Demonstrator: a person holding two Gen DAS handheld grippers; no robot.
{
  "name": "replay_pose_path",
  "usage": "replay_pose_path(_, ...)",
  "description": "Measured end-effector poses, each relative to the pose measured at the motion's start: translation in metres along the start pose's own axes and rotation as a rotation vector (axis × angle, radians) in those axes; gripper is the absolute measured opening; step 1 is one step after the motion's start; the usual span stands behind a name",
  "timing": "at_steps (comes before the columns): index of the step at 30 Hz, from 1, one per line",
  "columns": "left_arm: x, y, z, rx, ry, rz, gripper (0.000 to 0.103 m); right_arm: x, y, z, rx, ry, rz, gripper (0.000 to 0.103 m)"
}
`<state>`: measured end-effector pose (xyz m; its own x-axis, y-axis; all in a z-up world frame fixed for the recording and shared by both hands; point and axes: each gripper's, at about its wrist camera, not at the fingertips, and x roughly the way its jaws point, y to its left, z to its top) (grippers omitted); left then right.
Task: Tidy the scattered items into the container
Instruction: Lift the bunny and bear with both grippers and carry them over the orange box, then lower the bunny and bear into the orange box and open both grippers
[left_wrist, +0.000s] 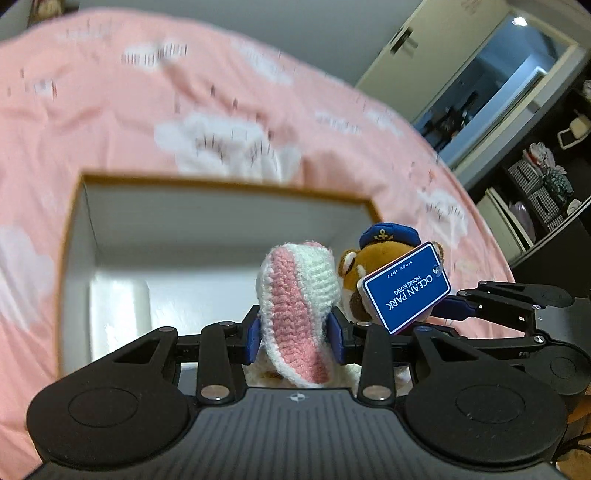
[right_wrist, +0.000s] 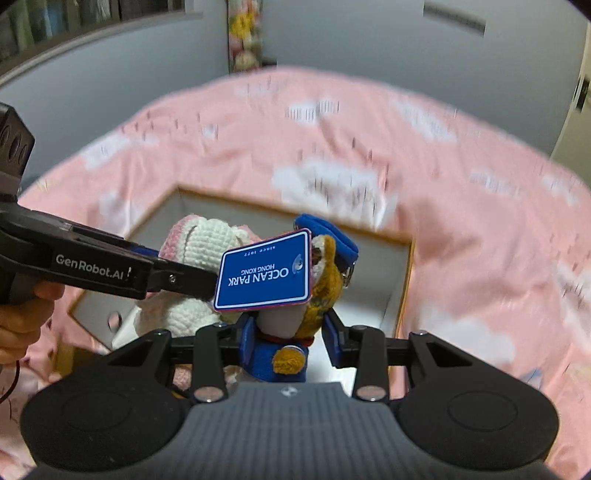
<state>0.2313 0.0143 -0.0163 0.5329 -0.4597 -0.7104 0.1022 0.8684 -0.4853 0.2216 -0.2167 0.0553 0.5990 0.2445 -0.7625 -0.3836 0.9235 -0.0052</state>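
Observation:
My left gripper is shut on a pink and white crocheted bunny, held over the open white box with a brown rim. My right gripper is shut on a brown plush animal in a blue sailor cap, with a blue "Ocean Park" tag hanging in front of it. Both toys hang side by side above the box. The bunny and the left gripper's arm show in the right wrist view; the plush and its tag show in the left wrist view.
The box sits on a pink bedspread with white clouds. Dark shelves with clutter and a doorway stand to the right of the bed. A grey wall lies behind the bed.

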Motion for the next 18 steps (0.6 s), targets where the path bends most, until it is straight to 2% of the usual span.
replay_pose_path(6, 0.025, 0.008, -0.001, -0.024, 0.073, -0.012, 0.042, 0.024, -0.016, -0.003, -0.021, 0.149, 0.042, 0.04)
replay_pose_path(10, 0.039, 0.009, -0.003, -0.018, 0.111, 0.001, 0.042, 0.044, -0.012, -0.002, -0.064, 0.239, 0.059, 0.04)
replay_pose_path(18, 0.064, 0.003, -0.006, 0.002, 0.185, 0.04, 0.042, 0.078, -0.01, -0.004, -0.106, 0.38, 0.046, 0.04)
